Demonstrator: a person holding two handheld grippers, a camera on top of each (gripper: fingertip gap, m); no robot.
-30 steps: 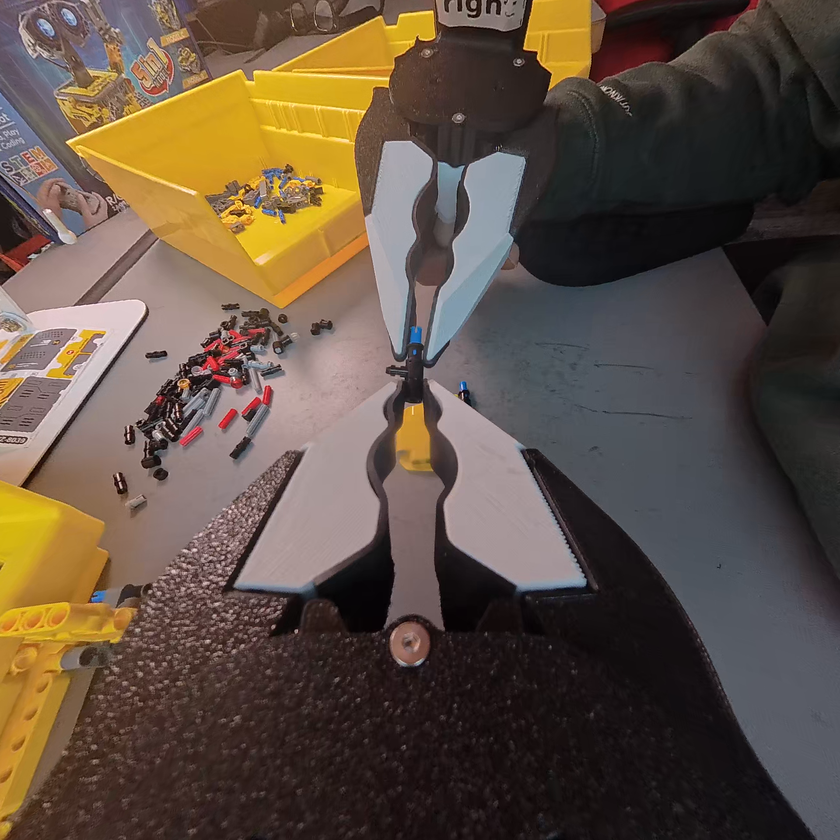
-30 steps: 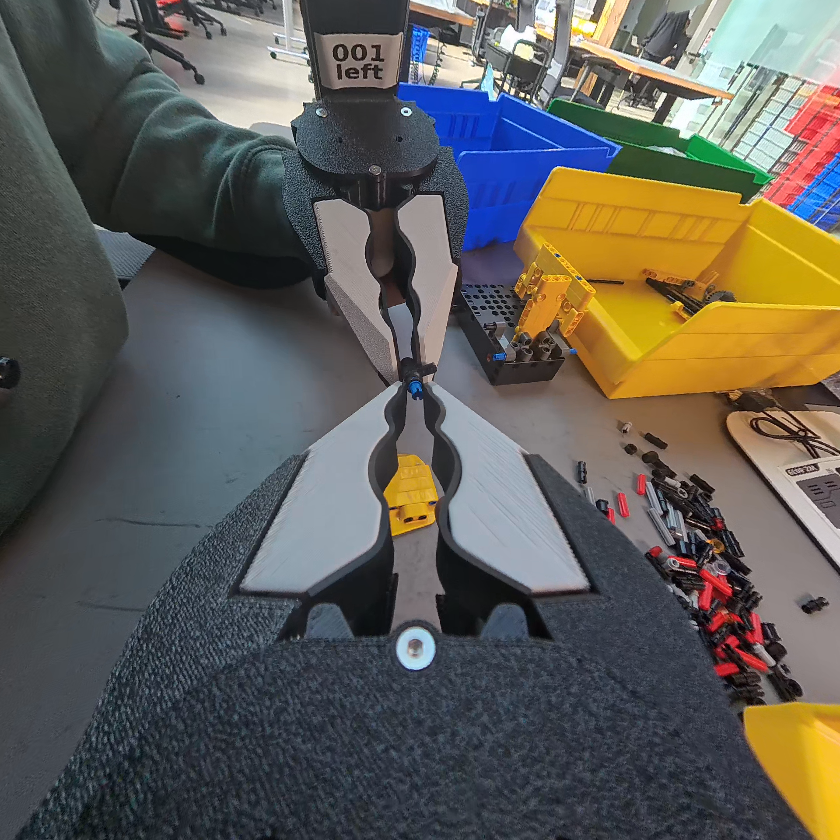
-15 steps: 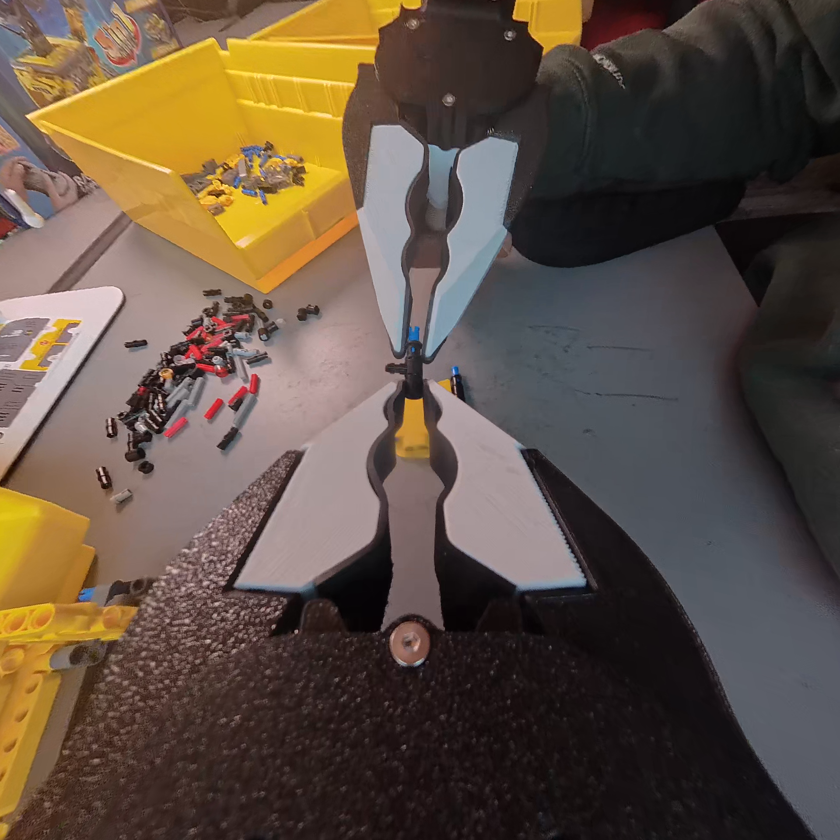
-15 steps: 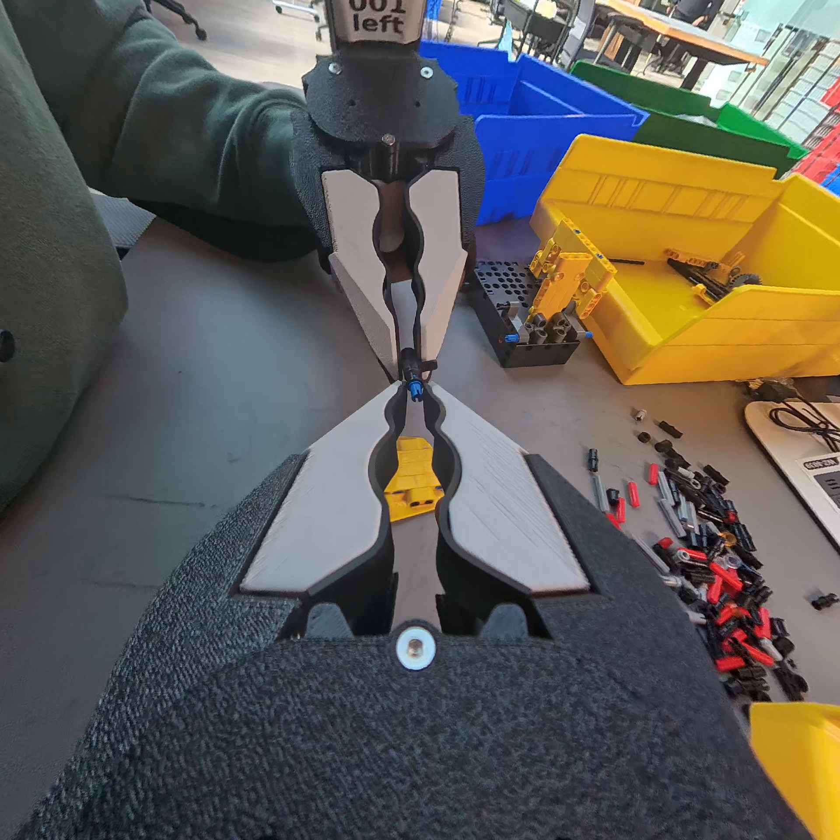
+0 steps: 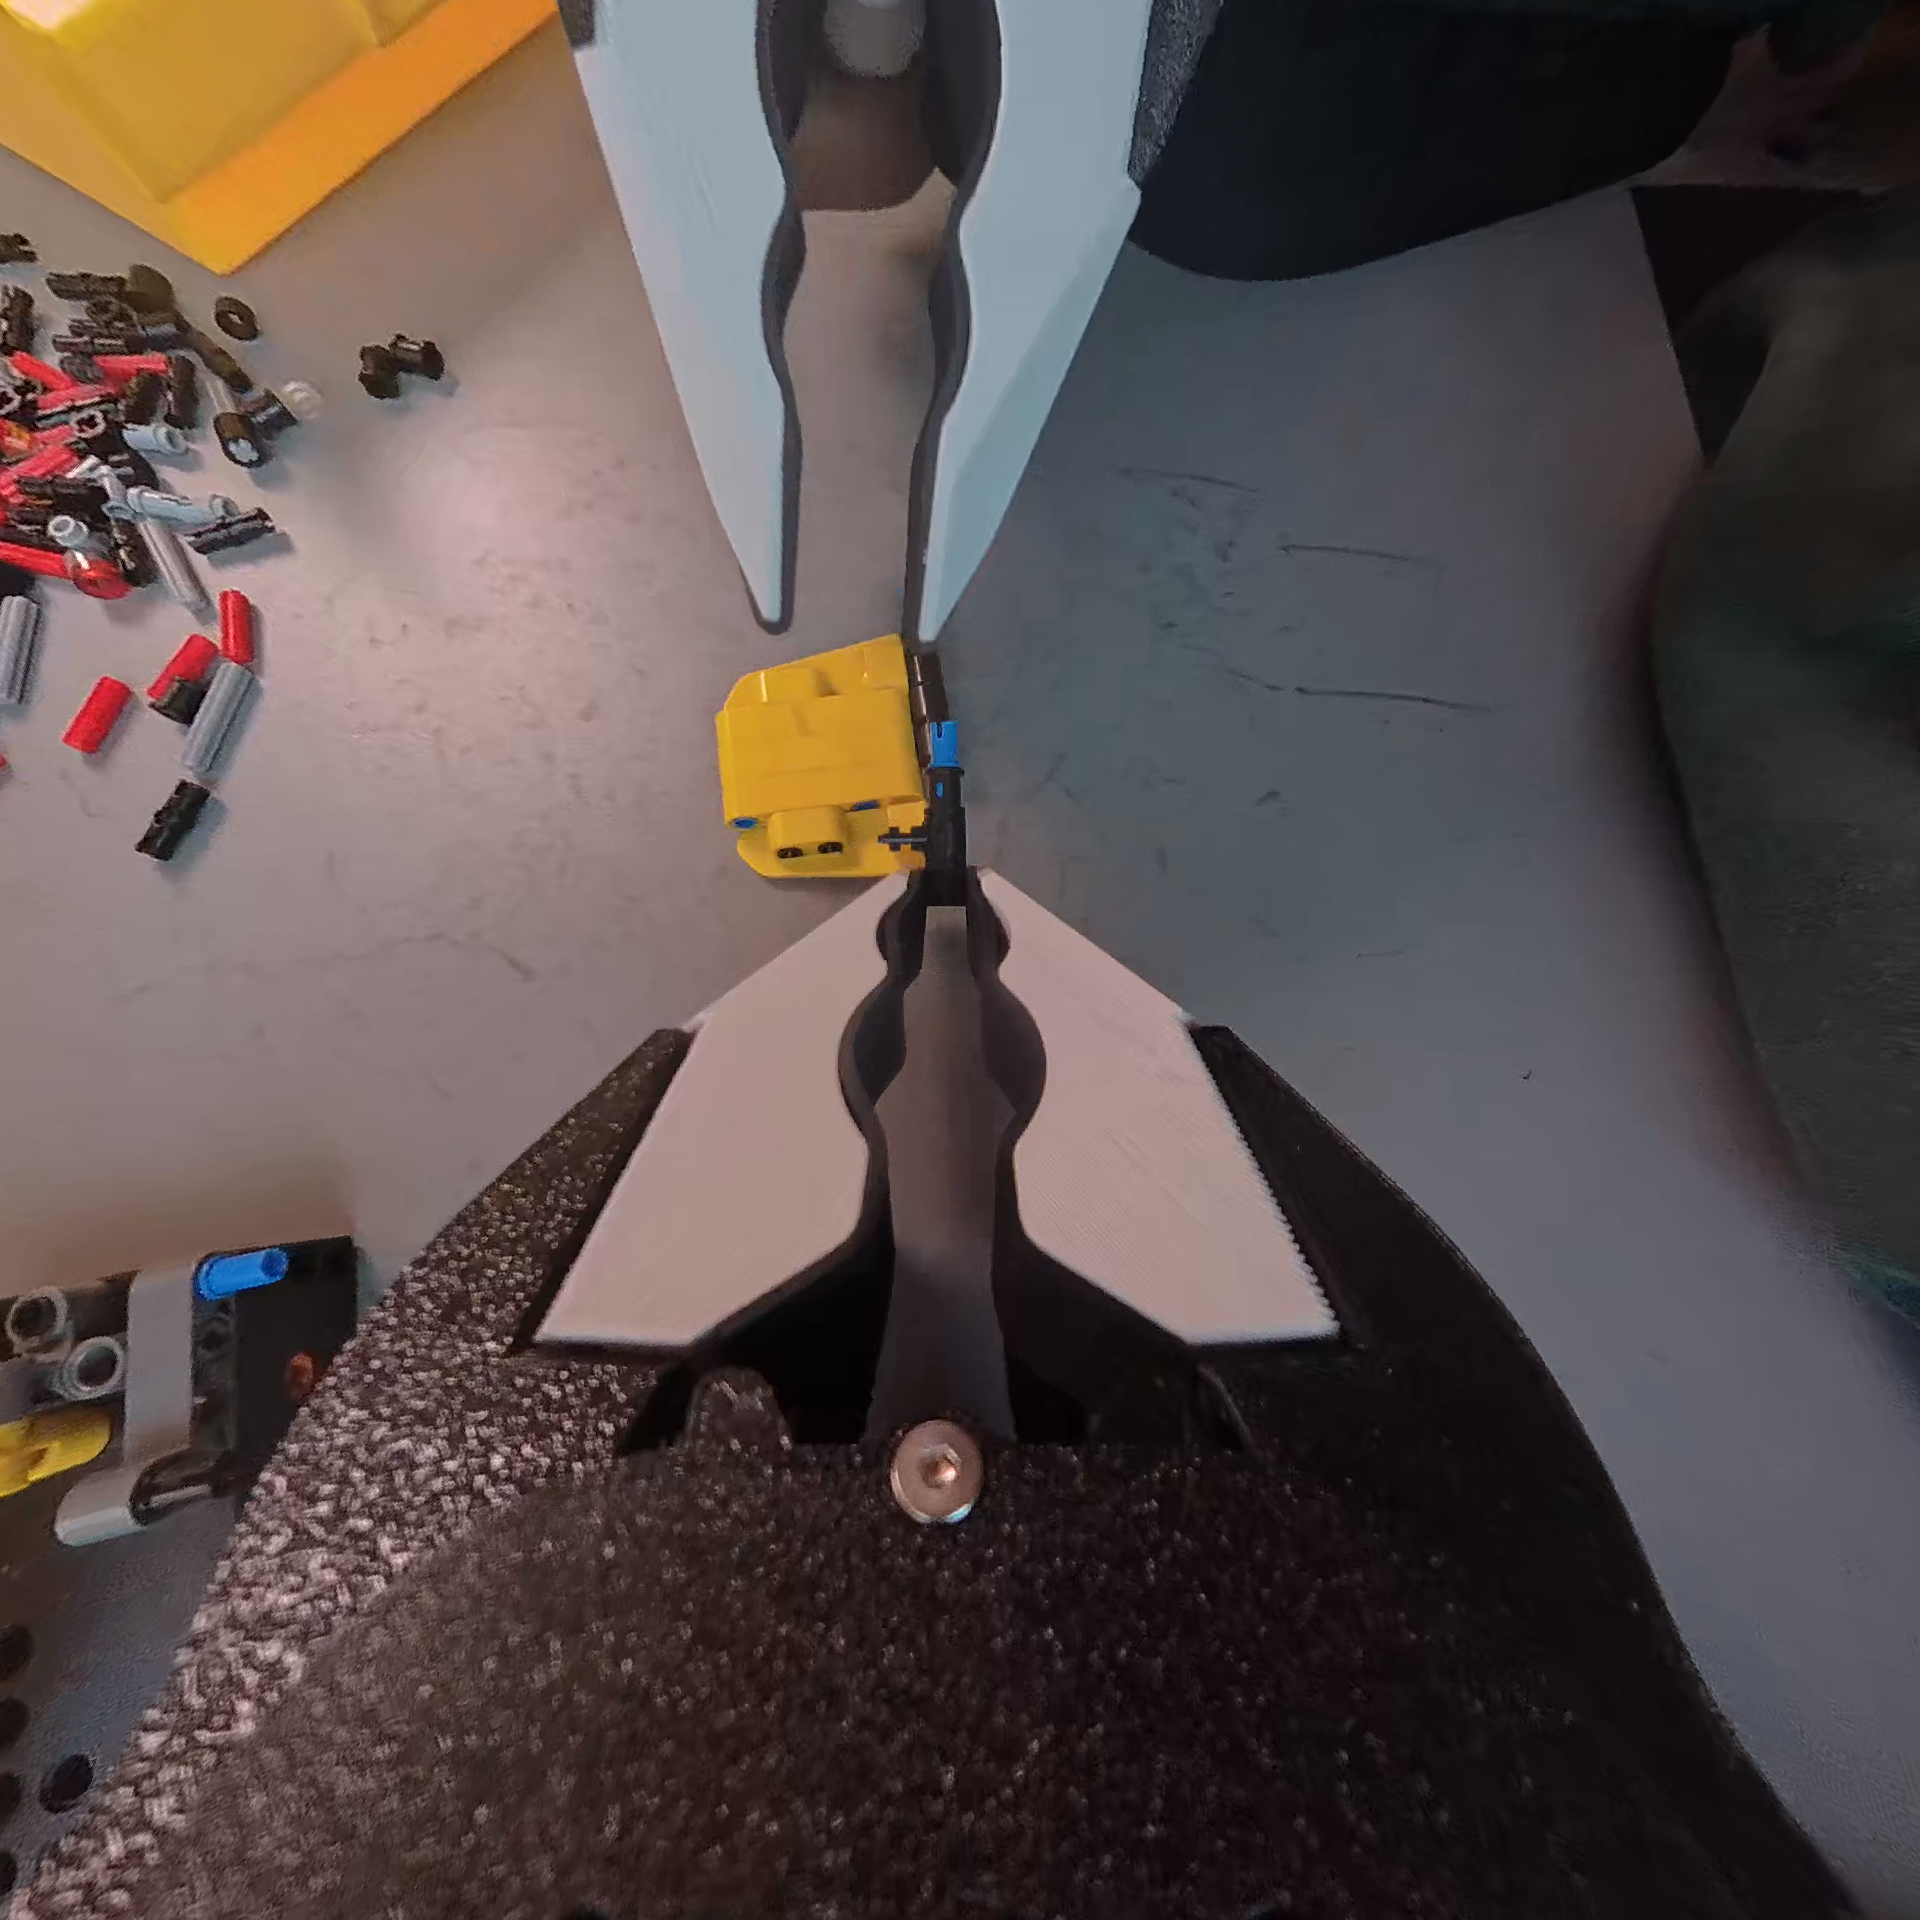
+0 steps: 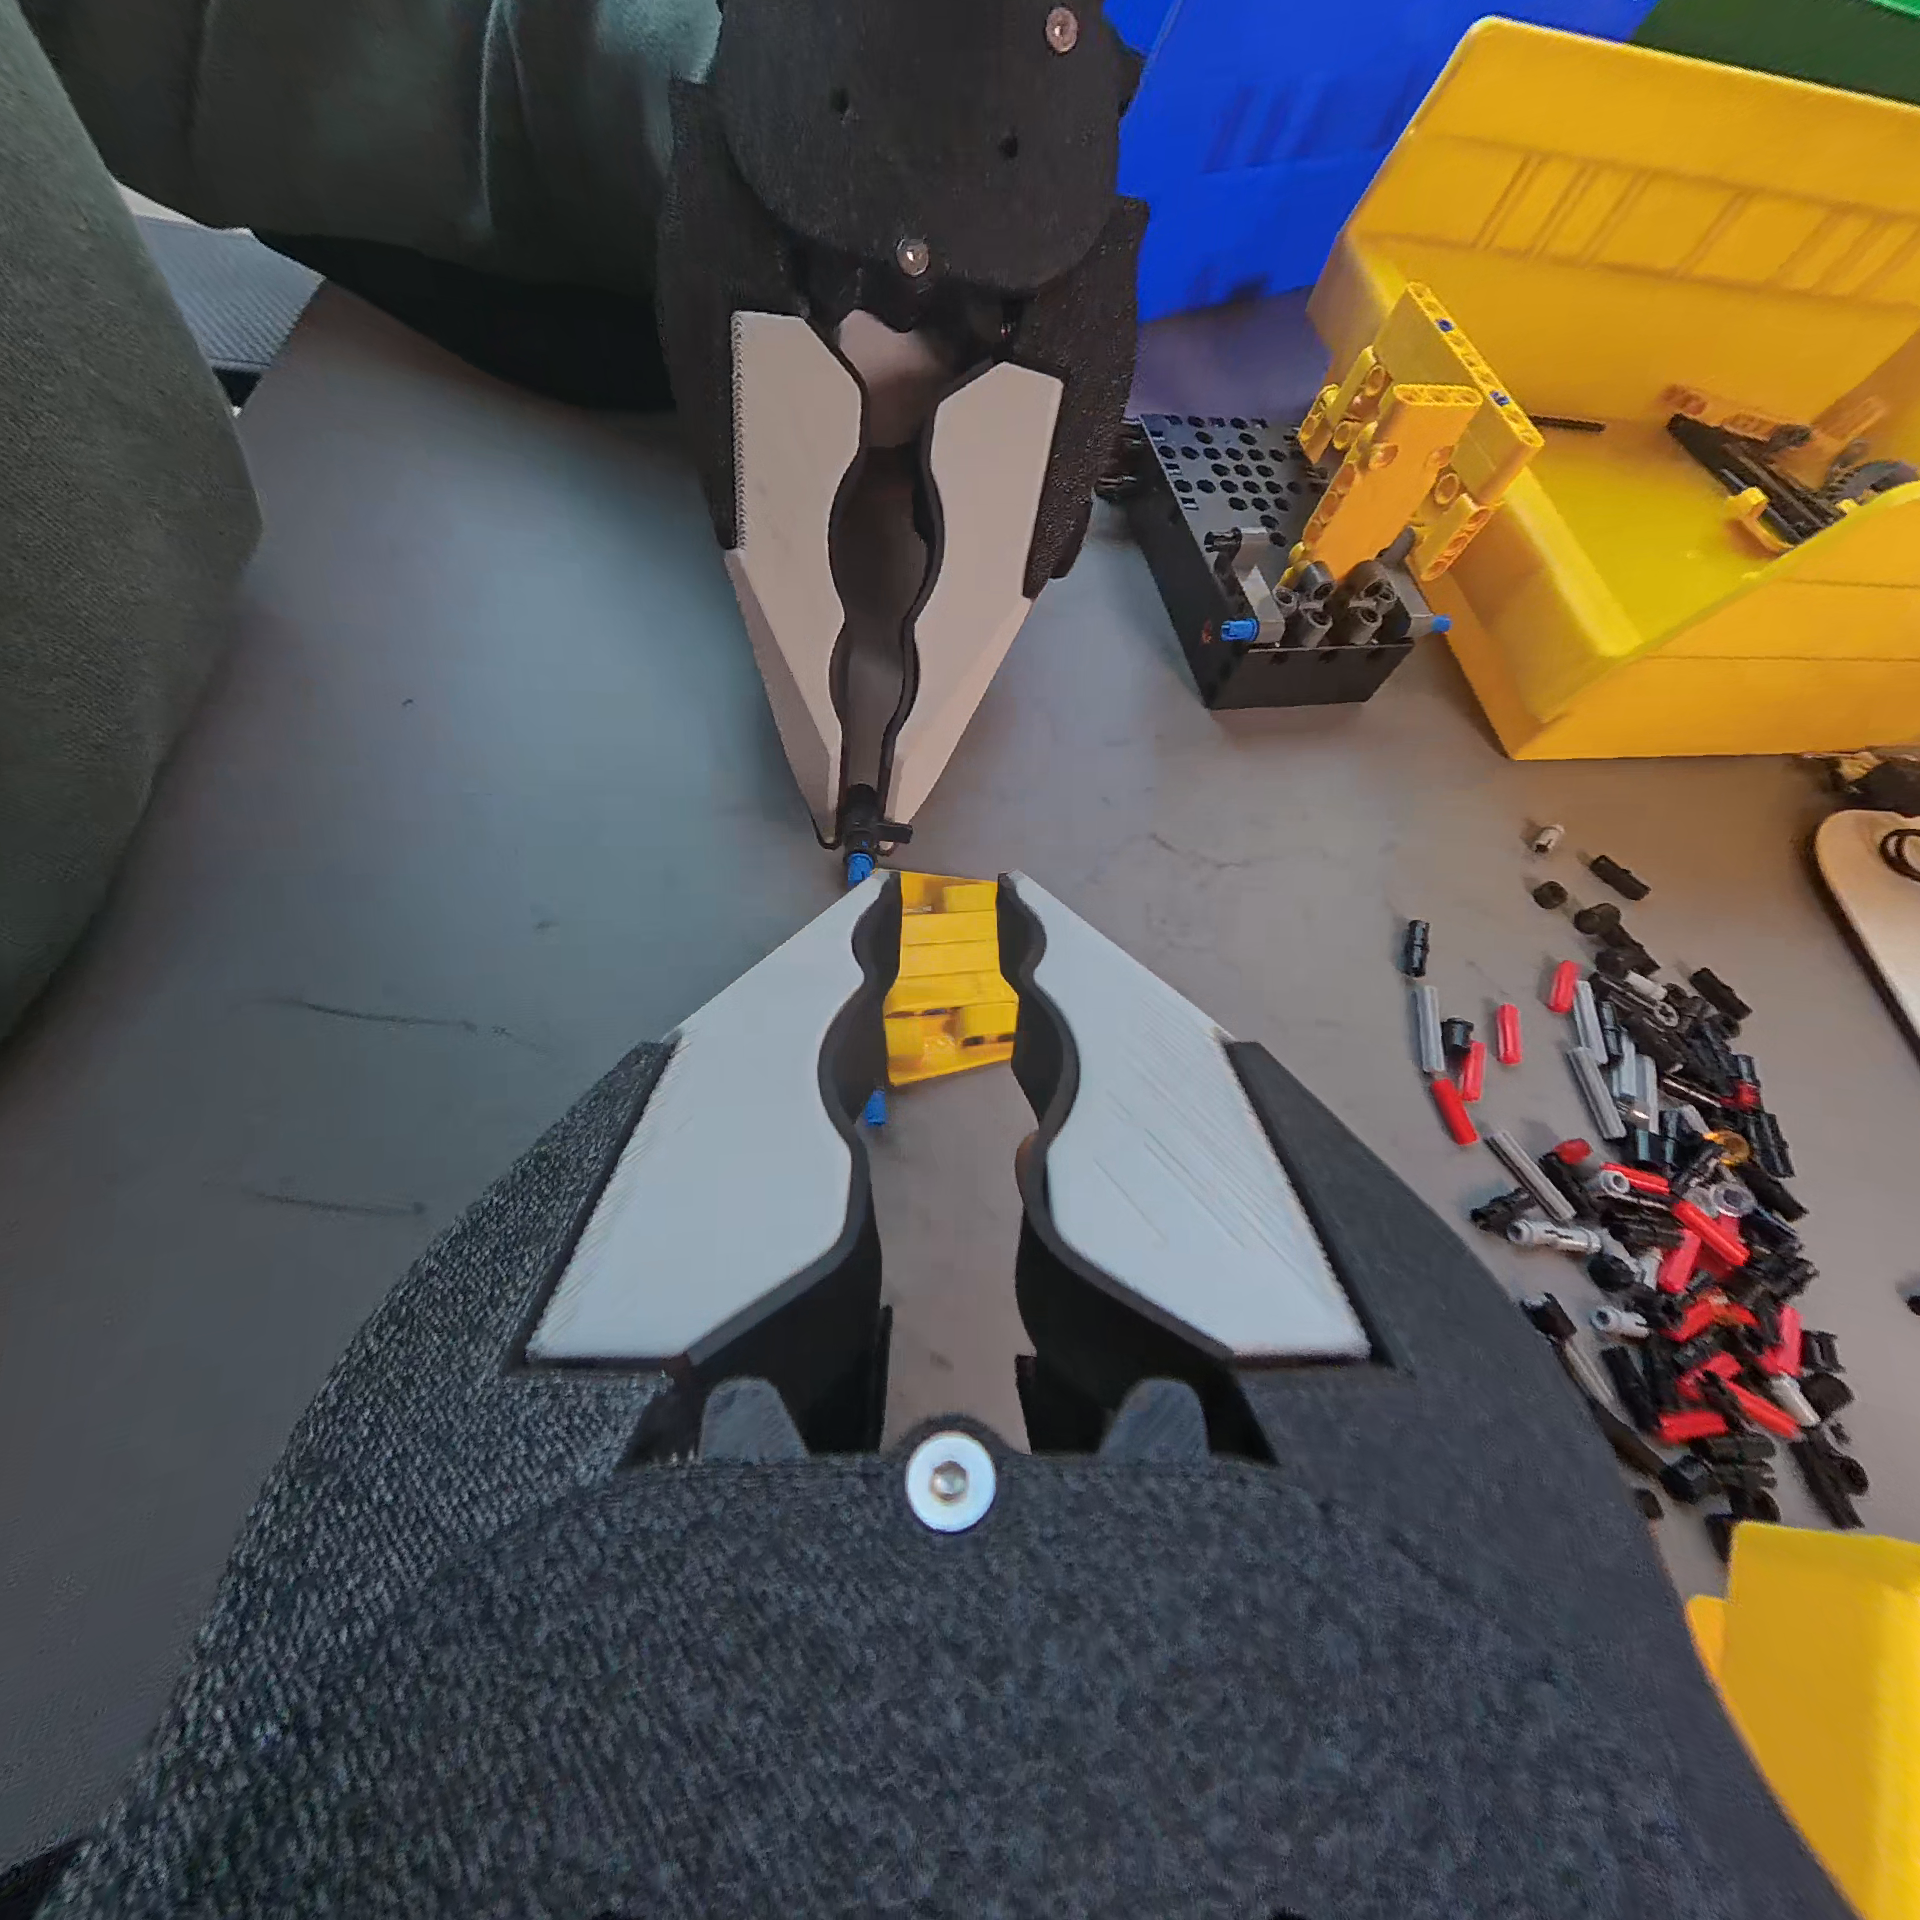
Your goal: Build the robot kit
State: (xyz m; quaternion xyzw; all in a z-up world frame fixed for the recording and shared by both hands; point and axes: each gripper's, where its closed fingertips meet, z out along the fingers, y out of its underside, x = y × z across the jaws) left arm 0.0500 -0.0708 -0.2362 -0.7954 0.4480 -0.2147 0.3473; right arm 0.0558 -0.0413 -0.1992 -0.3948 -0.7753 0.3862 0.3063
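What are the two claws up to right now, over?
Left claw shut on black-and-blue pin. Right claw open, empty, straddling yellow block on table. Loose pin pile off to the side.

I see a small black connector with a blue pin (image 5: 940, 790) pinched upright beside a yellow plastic block (image 5: 821, 758) lying flat on the table.
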